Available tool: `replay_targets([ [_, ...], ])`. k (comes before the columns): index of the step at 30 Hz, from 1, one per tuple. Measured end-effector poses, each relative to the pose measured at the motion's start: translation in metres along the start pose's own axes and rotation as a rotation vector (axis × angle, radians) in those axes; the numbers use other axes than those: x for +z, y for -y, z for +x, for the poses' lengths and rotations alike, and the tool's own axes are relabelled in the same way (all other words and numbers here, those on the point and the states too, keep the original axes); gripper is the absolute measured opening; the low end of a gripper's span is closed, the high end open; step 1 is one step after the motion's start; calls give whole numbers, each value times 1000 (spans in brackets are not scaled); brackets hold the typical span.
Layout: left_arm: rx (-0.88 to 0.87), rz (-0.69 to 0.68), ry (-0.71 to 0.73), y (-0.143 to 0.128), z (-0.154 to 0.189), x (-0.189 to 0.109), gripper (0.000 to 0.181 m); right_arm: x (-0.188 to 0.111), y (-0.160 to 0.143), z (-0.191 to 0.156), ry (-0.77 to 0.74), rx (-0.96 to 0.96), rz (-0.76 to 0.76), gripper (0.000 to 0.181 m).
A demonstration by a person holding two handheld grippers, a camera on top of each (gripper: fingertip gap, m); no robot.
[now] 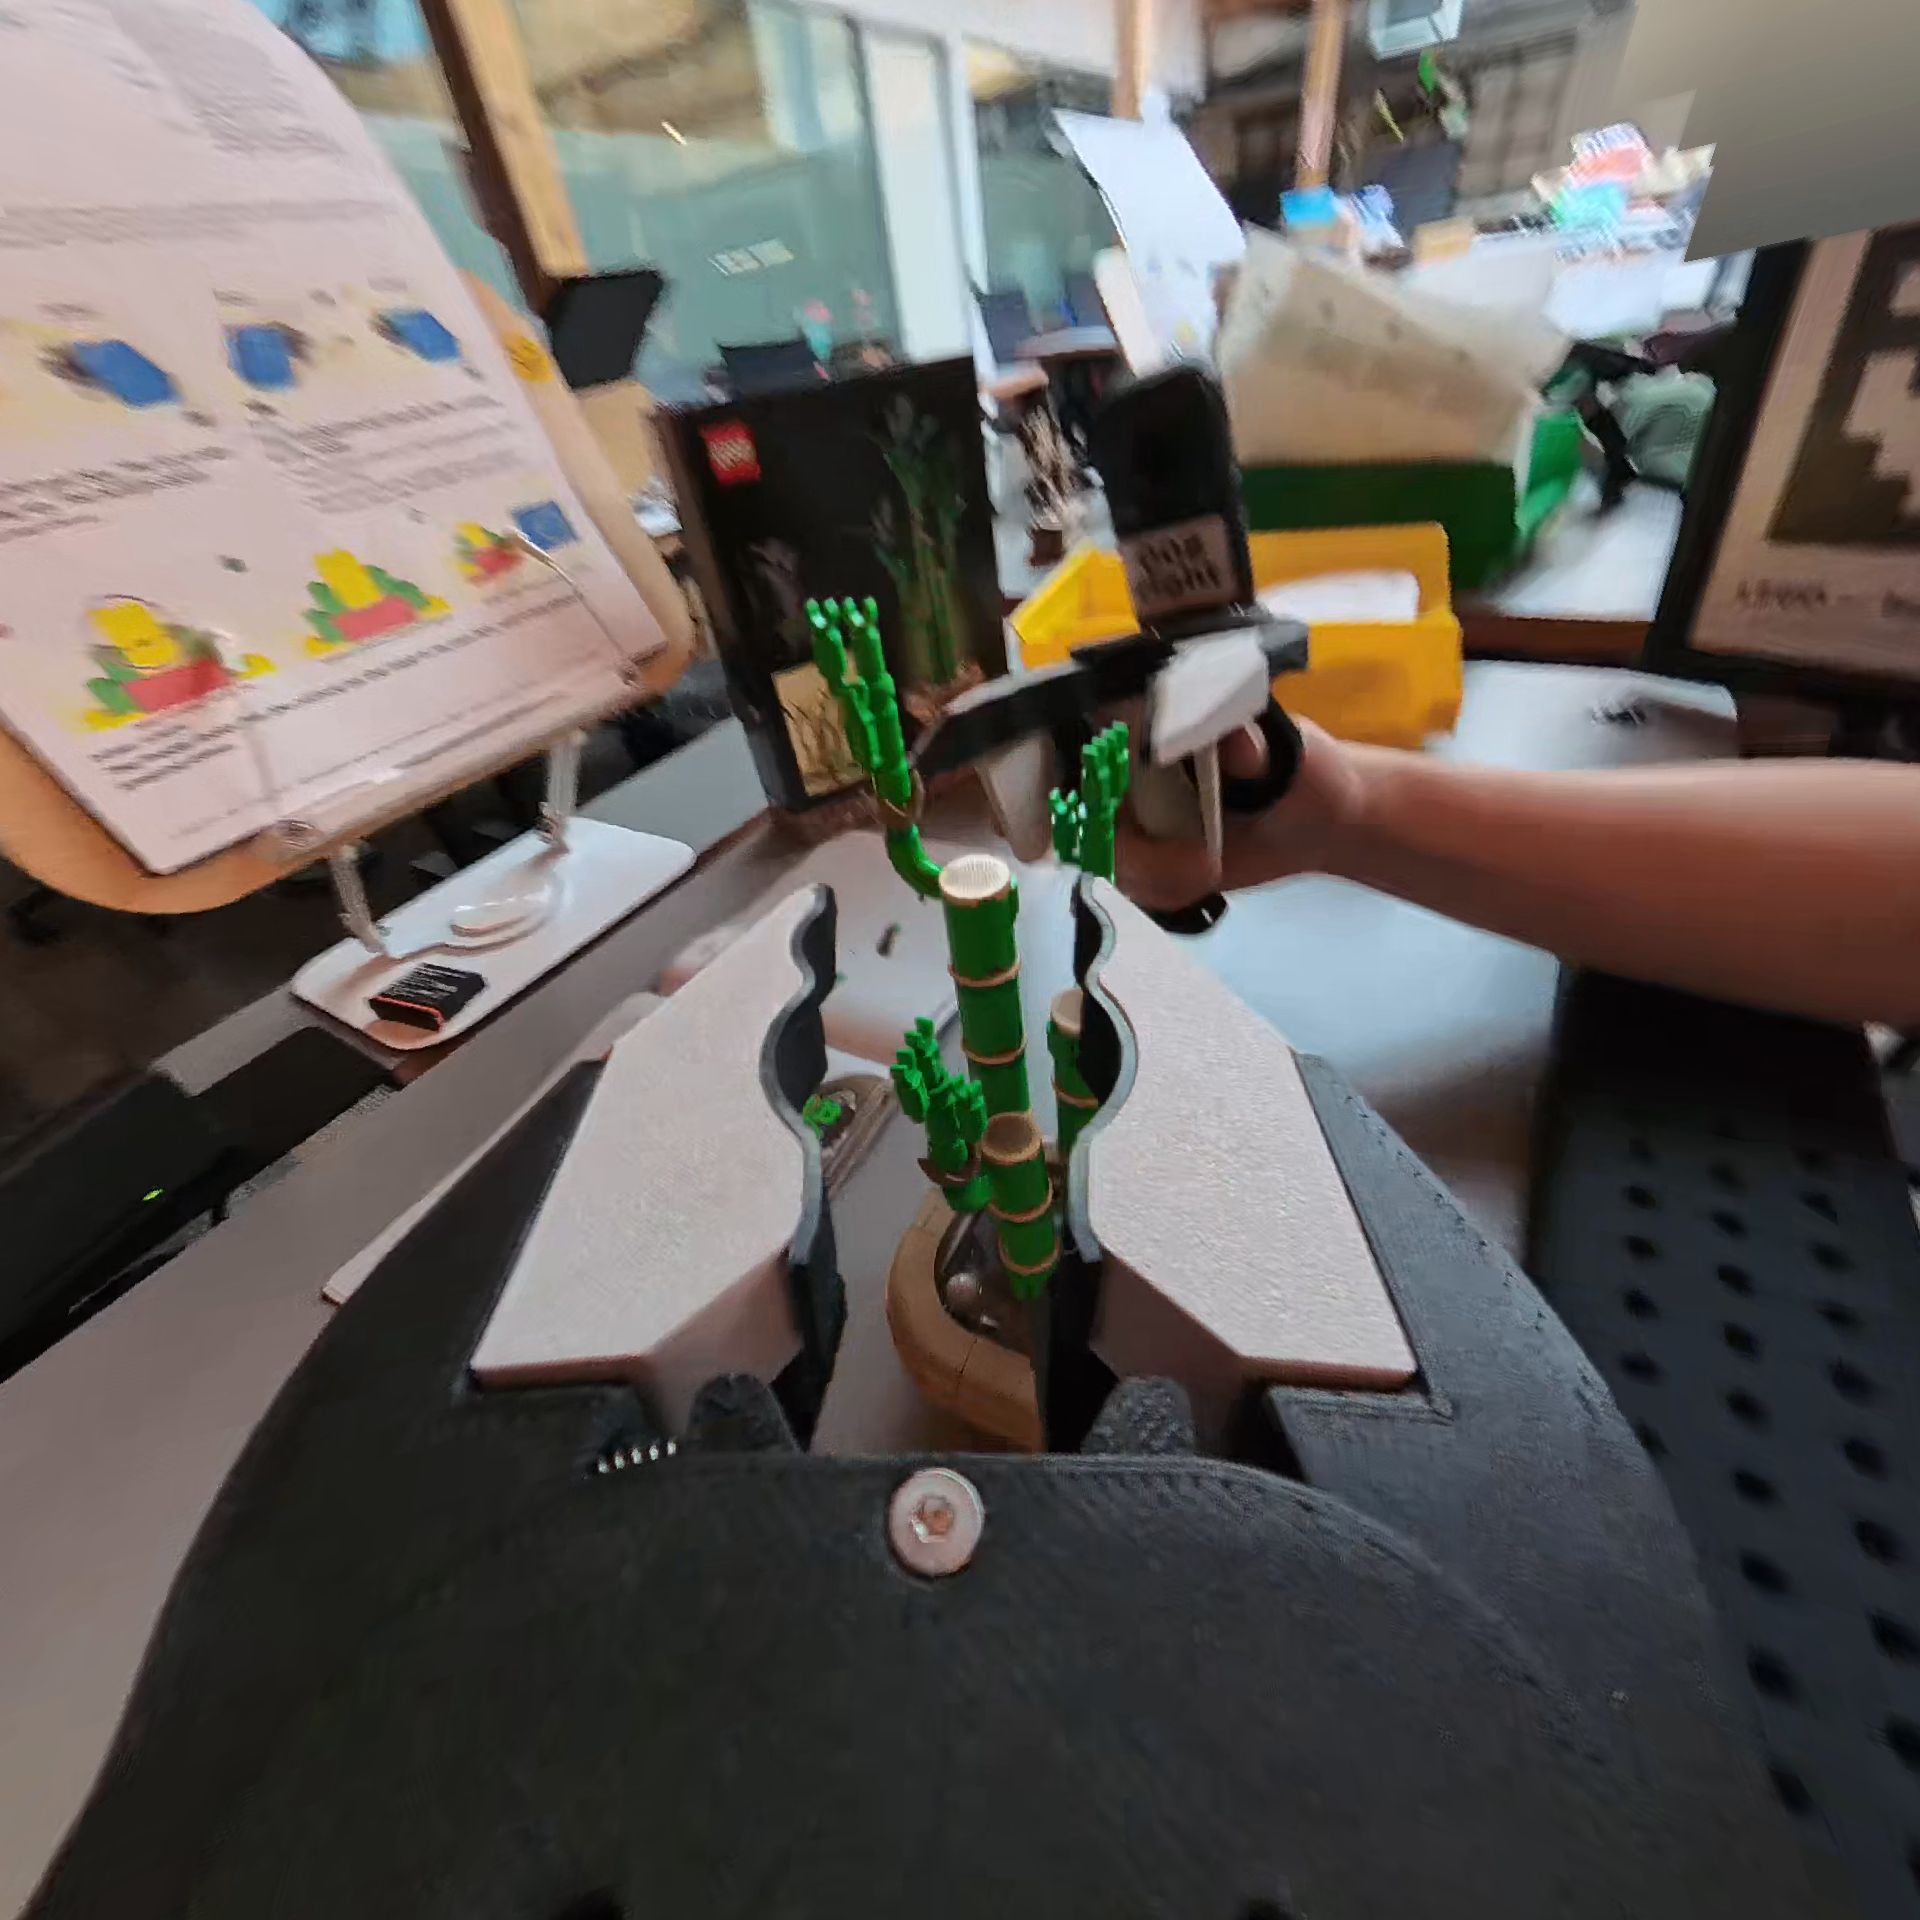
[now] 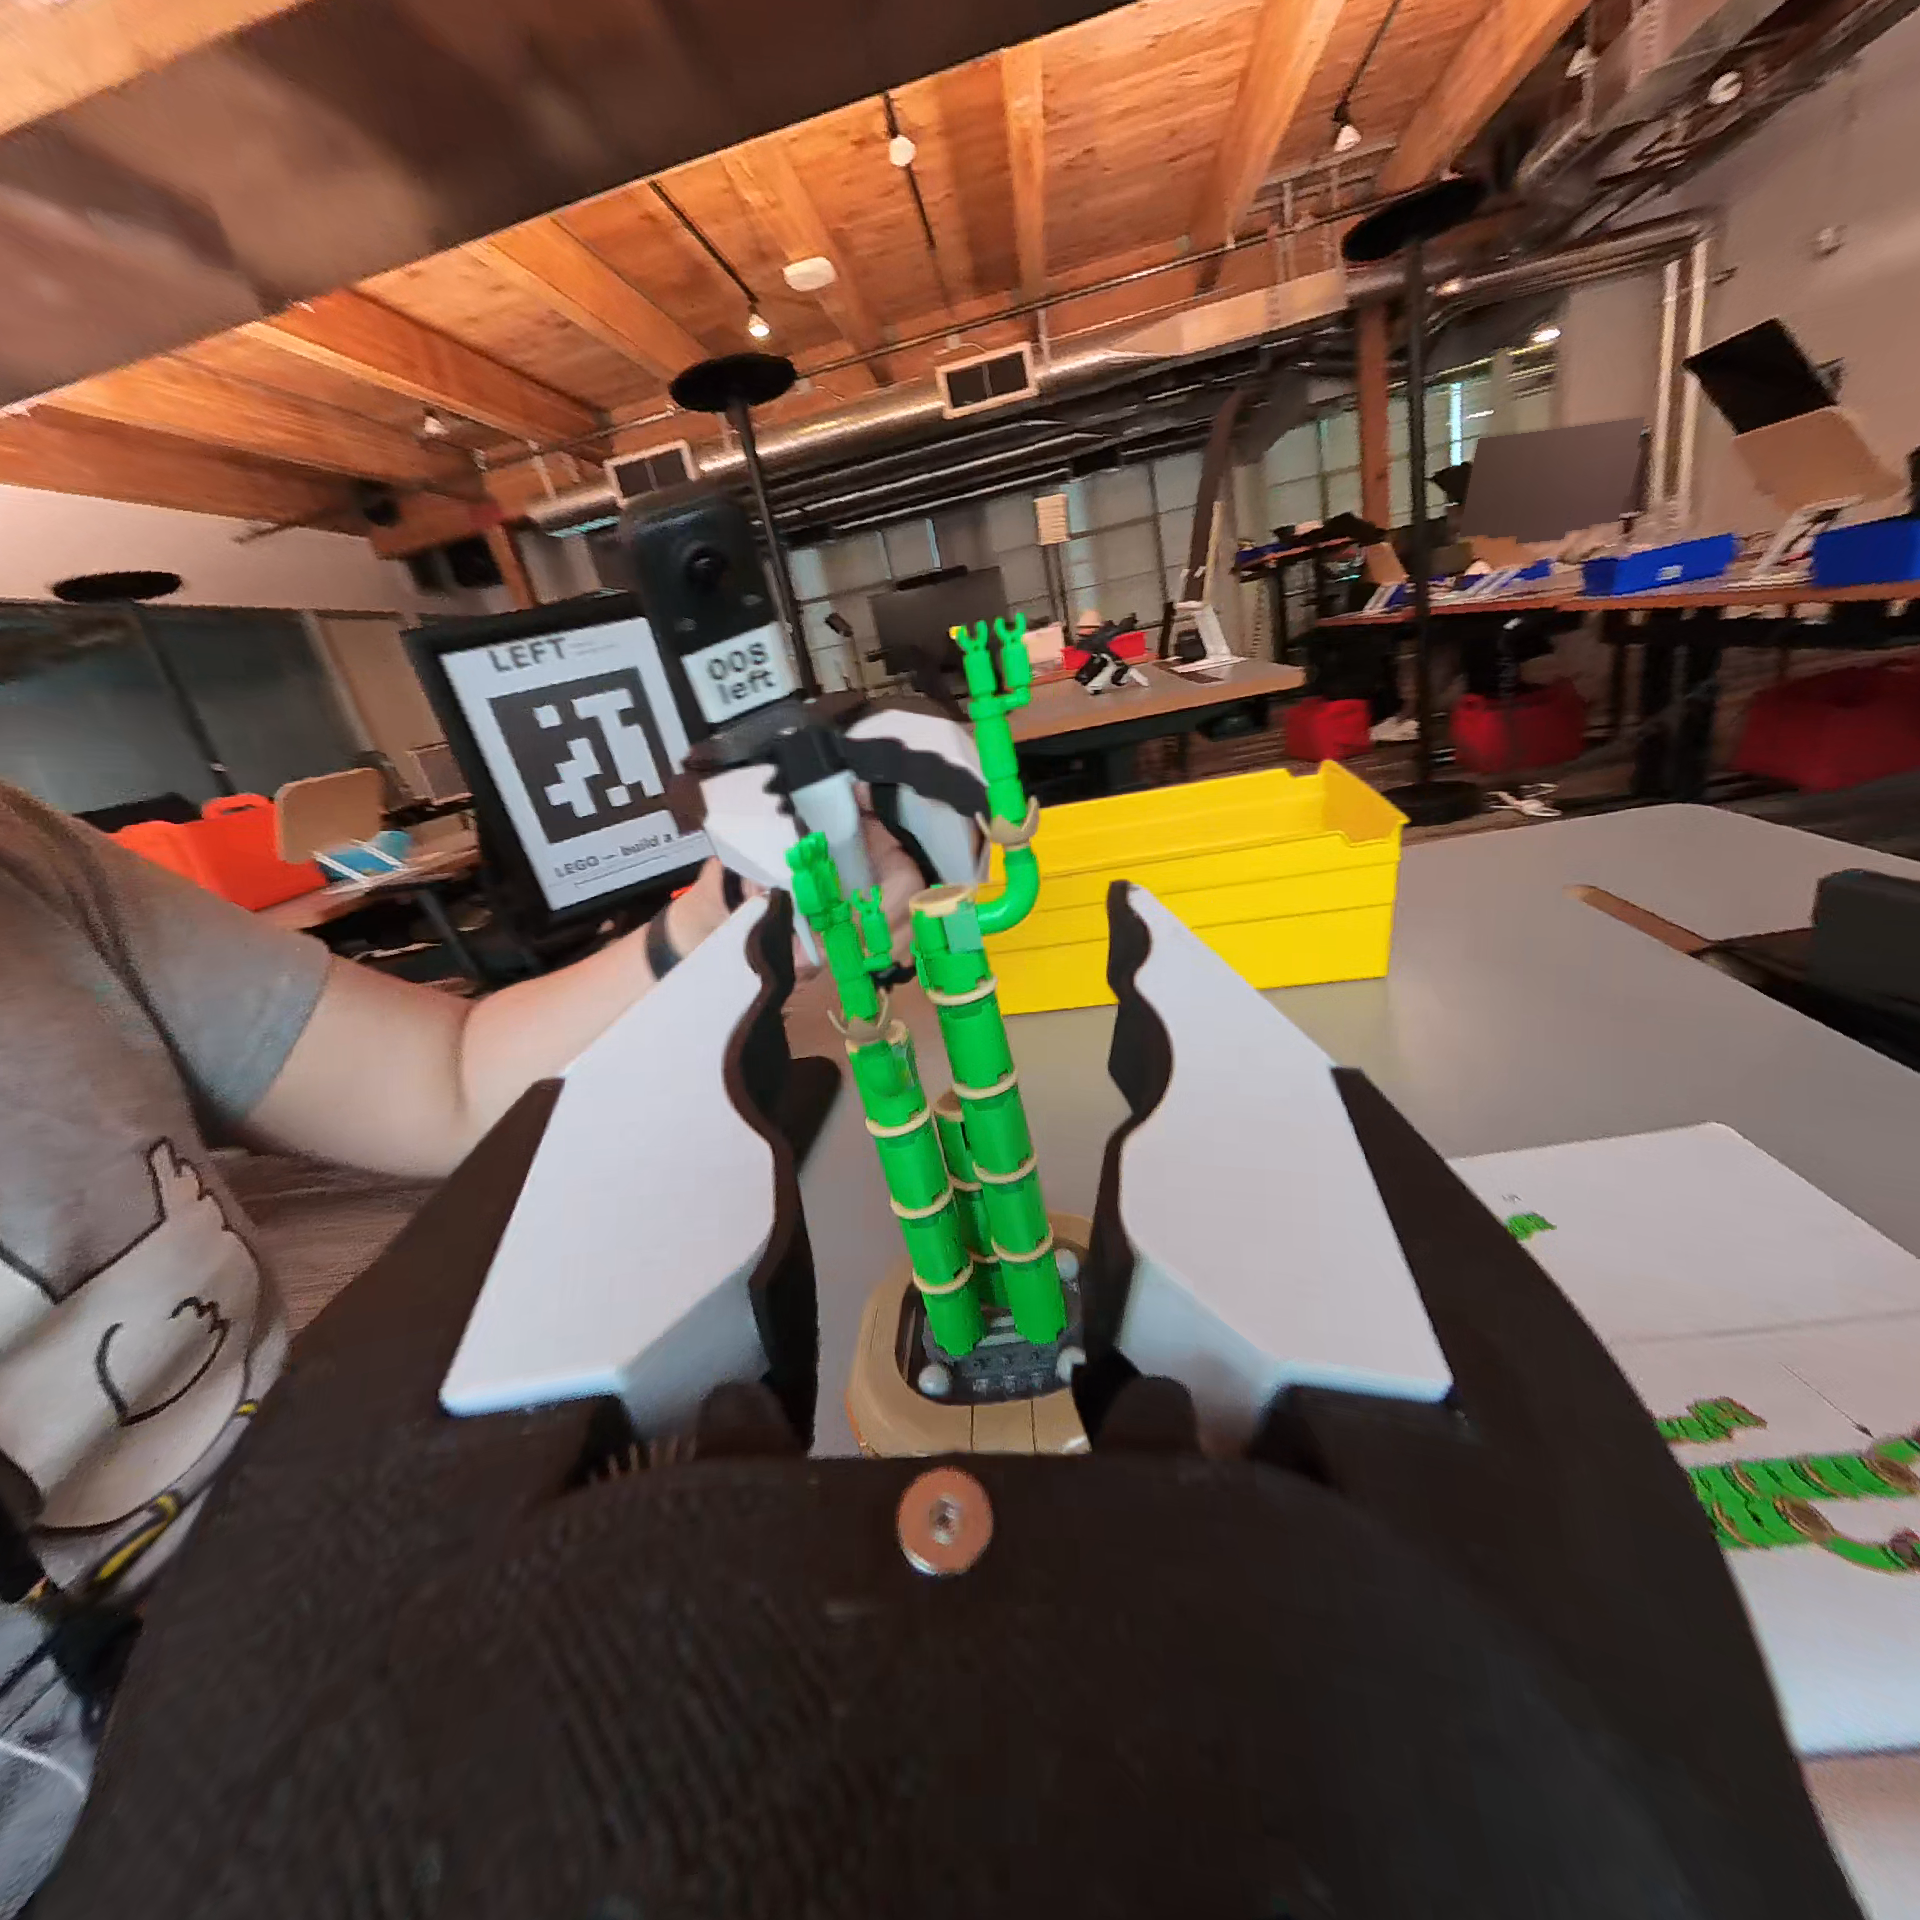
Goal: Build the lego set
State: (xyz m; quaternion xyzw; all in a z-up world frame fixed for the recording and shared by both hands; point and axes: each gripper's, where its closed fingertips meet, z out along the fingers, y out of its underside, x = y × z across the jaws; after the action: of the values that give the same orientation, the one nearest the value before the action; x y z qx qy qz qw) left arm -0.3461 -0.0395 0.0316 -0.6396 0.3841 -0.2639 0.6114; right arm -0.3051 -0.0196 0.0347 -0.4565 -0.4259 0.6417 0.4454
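Facing the bamboo model [image 2: 961, 1132], right claw [image 2: 940, 925] (spread) alone shows yellow bins [image 2: 1226, 883].

2 wrist views face each other, sharing bamboo model [image 1: 987, 1049] [image 2: 966, 1132].

Surface: a pale grey table [image 2: 1558, 935].
Landmark: the bamboo model [image 2: 977, 1174] stood upright on it on a tan round base.
Behind the model: a yellow bin [image 2: 1195, 883] rested on the table.
Right of the model: a white sheet [image 2: 1662, 1299] with green pieces lay flat.
Left of the model: a booklet stand's white foot [image 1: 582, 883] sat on a darker surface; whether this was the same table was unclear.
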Motion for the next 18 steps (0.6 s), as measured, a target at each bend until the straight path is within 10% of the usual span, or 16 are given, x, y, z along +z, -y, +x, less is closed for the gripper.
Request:
replay_targets([
  [10,-60,-98,-337,-14,-2,26,61,-4,-14,14,84,103,-20,61],
  [18,-113,-74,-479,-21,9,32,26,-4,-24,17,76,128,-29,60],
])
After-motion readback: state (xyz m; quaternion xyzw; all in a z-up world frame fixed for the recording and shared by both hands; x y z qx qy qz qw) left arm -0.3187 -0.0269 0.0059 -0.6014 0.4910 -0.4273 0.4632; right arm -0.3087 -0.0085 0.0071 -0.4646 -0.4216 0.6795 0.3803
